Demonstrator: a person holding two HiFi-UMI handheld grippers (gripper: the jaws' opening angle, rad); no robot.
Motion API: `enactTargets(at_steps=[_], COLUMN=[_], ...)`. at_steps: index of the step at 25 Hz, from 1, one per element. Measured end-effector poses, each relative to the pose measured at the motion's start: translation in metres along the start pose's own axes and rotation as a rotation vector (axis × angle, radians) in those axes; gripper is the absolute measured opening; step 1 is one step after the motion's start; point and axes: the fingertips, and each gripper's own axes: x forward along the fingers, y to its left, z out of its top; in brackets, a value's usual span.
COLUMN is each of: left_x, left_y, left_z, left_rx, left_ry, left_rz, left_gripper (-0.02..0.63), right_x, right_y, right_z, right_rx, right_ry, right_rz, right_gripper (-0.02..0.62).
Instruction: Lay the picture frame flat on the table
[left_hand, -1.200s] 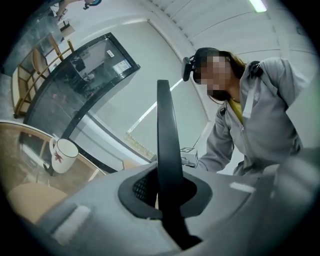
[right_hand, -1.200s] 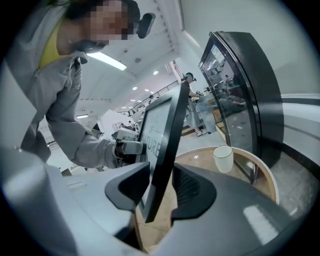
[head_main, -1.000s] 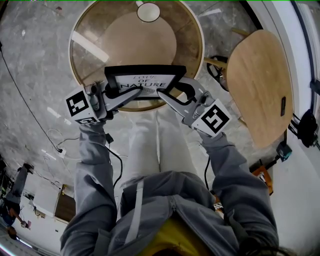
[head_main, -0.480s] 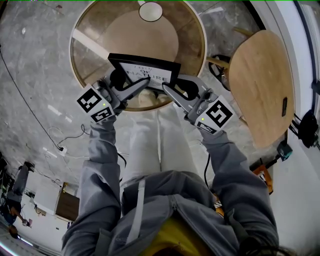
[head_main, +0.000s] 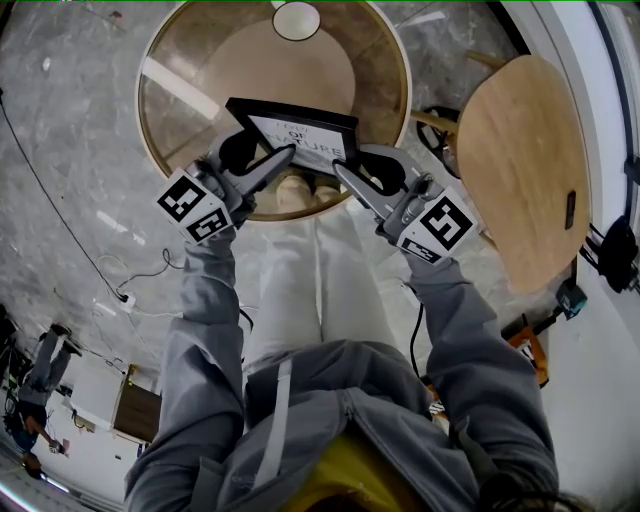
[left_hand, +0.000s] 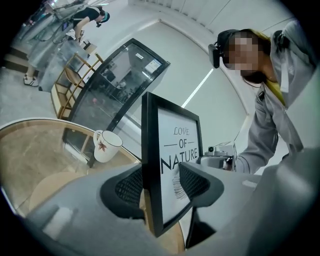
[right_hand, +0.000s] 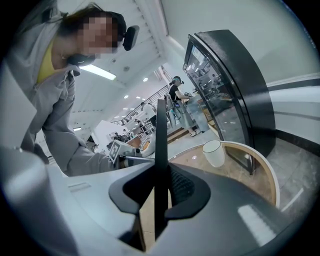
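The black picture frame (head_main: 303, 134), with a "LOVE OF NATURE" print, leans back over the near part of the round glass table (head_main: 152, 70). My left gripper (head_main: 283, 155) reaches to its left side. In the left gripper view the frame (left_hand: 177, 150) stands between that gripper's (left_hand: 160, 182) jaws, which are closing, with a gap still showing at the print side. My right gripper (head_main: 341, 168) is at the frame's right side. In the right gripper view its (right_hand: 162, 187) jaws are closing, pads pressed on the frame's thin edge (right_hand: 161, 130).
A white cup (head_main: 297, 21) stands at the table's far edge, also seen in the gripper views (left_hand: 106, 145) (right_hand: 215, 152). A wooden chair seat (head_main: 520, 170) is to the right. The person's legs are under the table's near edge. Cables lie on the grey floor at left.
The frame has moved a little farther onto the table and turned slightly clockwise. Both grippers followed it forward, and the left one shifted right along the frame's lower left side.
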Motion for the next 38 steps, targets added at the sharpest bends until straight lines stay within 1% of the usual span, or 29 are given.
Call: enactTargets(at_steps=[1, 5, 9, 11, 17, 22, 25, 28, 31, 34, 38], left_x=[0.000, -0.001, 0.005, 0.006, 0.008, 0.014, 0.016, 0.021, 0.034, 0.046, 0.054], left_y=[0.000, -0.002, 0.003, 0.008, 0.024, 0.046, 0.055, 0.065, 0.077, 0.086, 0.088], left_z=[0.000, -0.002, -0.005, -0.014, -0.030, -0.055, -0.072, -0.087, -0.098, -0.105, -0.110], left_rx=[-0.001, 0.027, 0.058, 0.067, 0.062, 0.042, 0.019, -0.020, -0.041, -0.043, -0.055], left_ry=[0.000, 0.022, 0.048, 0.061, 0.115, 0.178, 0.224, 0.275, 0.338, 0.392, 0.439], left_rz=[-0.003, 0.001, 0.026, 0.049, 0.135, 0.204, 0.242, 0.261, 0.259, 0.244, 0.240], left_gripper=[0.213, 0.197, 0.175, 0.166, 0.169, 0.167, 0.167, 0.173, 0.175, 0.175, 0.185], right_x=[-0.001, -0.003, -0.004, -0.002, 0.008, 0.018, 0.021, 0.023, 0.022, 0.019, 0.014], right_y=[-0.001, -0.004, -0.023, -0.032, -0.050, -0.076, -0.085, -0.094, -0.110, -0.123, -0.127], right_z=[-0.001, -0.007, -0.012, -0.020, -0.043, -0.074, -0.094, -0.110, -0.124, -0.136, -0.142], right_rx=[0.003, 0.011, 0.017, 0.021, 0.049, 0.081, 0.125, 0.177, 0.240, 0.315, 0.381], right_ry=[-0.001, 0.004, 0.010, 0.019, 0.049, 0.121, 0.153, 0.177, 0.196, 0.197, 0.182], right_rz=[-0.003, -0.028, -0.085, -0.111, -0.197, -0.263, -0.284, -0.314, -0.359, -0.410, -0.469], right_gripper=[0.064, 0.066, 0.068, 0.072, 0.092, 0.117, 0.123, 0.126, 0.129, 0.135, 0.144])
